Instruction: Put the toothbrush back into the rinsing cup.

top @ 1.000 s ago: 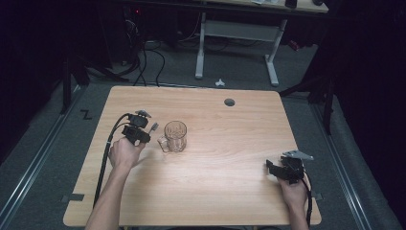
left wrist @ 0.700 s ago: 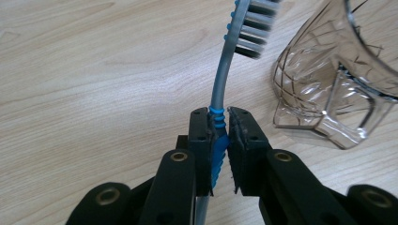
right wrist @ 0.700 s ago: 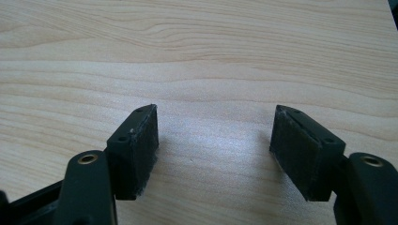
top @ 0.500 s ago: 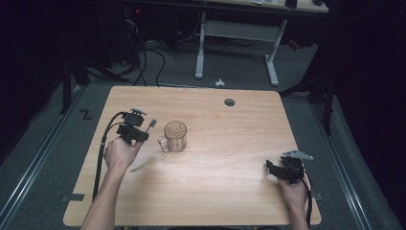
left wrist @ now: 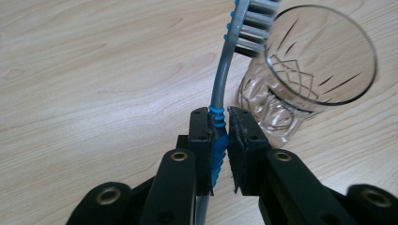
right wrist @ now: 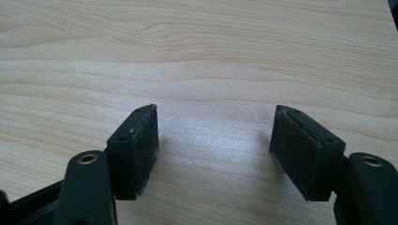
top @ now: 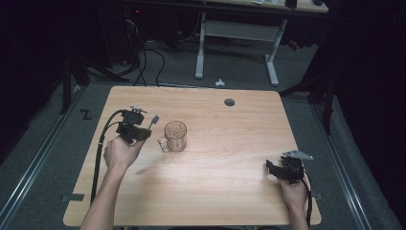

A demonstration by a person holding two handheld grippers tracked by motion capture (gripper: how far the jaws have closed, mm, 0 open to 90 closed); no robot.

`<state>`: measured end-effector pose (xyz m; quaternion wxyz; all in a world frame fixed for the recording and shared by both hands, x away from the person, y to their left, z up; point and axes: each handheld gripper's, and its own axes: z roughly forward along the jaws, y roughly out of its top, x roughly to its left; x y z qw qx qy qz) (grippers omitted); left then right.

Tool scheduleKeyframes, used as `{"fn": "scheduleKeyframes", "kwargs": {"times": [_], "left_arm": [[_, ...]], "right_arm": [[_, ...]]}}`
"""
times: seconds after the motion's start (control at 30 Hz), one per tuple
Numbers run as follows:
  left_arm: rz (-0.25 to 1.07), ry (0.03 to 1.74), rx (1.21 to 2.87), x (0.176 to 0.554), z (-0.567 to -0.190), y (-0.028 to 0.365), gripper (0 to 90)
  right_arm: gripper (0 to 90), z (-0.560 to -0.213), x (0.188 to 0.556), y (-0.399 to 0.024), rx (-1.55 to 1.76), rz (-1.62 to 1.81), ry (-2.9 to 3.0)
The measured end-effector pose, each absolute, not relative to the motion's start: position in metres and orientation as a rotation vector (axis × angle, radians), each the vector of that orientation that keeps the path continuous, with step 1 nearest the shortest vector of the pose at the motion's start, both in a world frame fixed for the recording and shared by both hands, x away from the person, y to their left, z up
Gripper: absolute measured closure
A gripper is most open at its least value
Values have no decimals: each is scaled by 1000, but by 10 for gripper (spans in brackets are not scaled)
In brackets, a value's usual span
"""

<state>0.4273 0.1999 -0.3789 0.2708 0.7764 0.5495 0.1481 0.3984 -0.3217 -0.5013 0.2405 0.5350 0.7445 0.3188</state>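
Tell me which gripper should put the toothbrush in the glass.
Left. The left gripper is shut on the toothbrush, its bristle head right beside the glass rim. The right gripper sits open at the table's far right edge, well away from the glass.

Matt wood table point(top: 230, 143); glossy cut-glass mug point(left wrist: 309, 79); smooth plastic toothbrush point(left wrist: 220, 89).

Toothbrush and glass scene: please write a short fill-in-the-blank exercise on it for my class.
1. The left tool is shut on a grey and blue ____.
2. The brush head is close to the rim of a clear ____.
3. The right tool has its jaws ____, with nothing between them.
4. The table top is made of light ____.

Missing words: toothbrush; glass; open; wood
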Motion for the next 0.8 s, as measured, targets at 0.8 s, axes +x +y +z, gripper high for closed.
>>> {"fn": "scheduleKeyframes", "kwargs": {"times": [0.8], "left_arm": [[385, 1391, 1984, 420, -364, 200, 799]], "right_arm": [[328, -501, 398, -322, 1467, 874, 2036]]}}
